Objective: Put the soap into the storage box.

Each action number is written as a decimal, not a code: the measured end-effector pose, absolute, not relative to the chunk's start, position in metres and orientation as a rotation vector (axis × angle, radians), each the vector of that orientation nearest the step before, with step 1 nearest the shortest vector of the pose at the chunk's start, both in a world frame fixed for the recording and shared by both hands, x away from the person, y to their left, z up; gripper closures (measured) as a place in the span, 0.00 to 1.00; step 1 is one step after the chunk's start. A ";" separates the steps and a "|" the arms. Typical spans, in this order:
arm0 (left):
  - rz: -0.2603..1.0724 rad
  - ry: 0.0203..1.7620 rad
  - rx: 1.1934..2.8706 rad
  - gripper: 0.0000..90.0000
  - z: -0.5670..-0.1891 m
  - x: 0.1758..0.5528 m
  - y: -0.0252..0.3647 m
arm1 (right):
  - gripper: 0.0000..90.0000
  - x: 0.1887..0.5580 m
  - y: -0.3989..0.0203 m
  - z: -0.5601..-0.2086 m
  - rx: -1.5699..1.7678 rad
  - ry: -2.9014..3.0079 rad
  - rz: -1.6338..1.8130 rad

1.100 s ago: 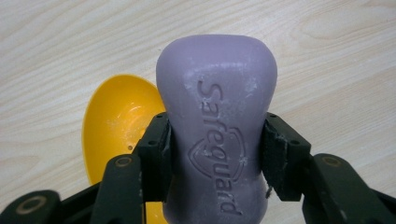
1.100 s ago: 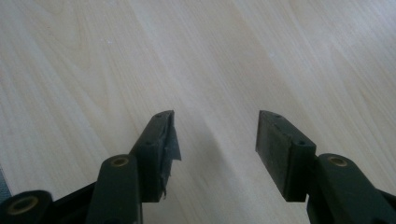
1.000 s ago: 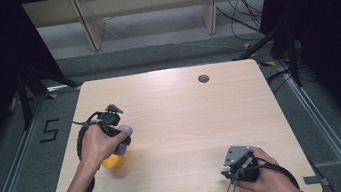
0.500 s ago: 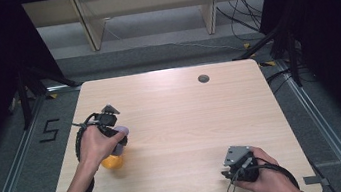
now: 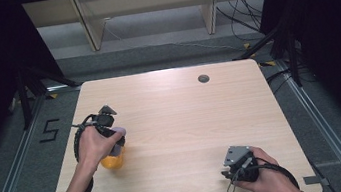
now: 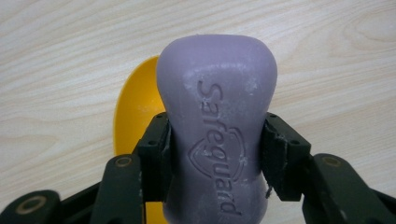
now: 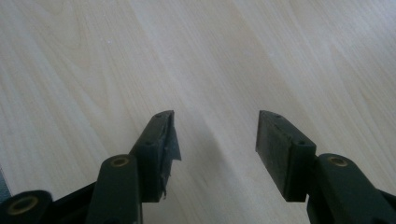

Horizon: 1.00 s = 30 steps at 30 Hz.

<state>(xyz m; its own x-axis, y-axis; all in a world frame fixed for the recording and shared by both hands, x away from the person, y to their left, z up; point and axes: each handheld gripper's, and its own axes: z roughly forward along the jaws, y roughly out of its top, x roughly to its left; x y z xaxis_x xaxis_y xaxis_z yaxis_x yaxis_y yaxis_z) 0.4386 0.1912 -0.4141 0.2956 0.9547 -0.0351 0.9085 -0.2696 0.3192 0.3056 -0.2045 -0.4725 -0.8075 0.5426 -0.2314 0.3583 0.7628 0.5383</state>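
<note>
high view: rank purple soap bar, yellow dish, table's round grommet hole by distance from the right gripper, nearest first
1. Yellow dish, left, partly under the left hand.
2. Purple soap bar, just beyond the dish, held in the left gripper.
3. Grommet hole, far edge of the table.
Measured from the right gripper.

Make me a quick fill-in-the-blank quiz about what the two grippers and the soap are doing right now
1. The left gripper is shut on a purple bar of ____.
2. Under the bar lies a dish coloured ____.
3. The right gripper has its jaws ____, with nothing between them.
4. The word pressed into the bar reads ____.

Missing words: soap; yellow; open; Safeguard
</note>
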 end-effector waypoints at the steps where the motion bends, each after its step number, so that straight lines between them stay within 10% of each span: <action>1: 0.238 1.704 2.282 0.55 -0.415 0.439 0.192 | 0.53 0.306 -0.205 -0.472 0.689 2.584 0.680; 30: 0.217 1.779 2.309 0.55 -0.436 0.439 0.203 | 0.53 0.305 -0.204 -0.474 0.703 2.588 0.694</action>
<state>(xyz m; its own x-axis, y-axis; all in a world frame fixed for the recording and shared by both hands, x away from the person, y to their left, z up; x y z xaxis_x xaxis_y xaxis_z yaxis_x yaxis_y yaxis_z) 0.4389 0.2027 -0.4362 0.2571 0.9663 -0.0162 0.9340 -0.2441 0.2609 0.3052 -0.2037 -0.4739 -0.8075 0.5489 -0.2159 0.3671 0.7542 0.5445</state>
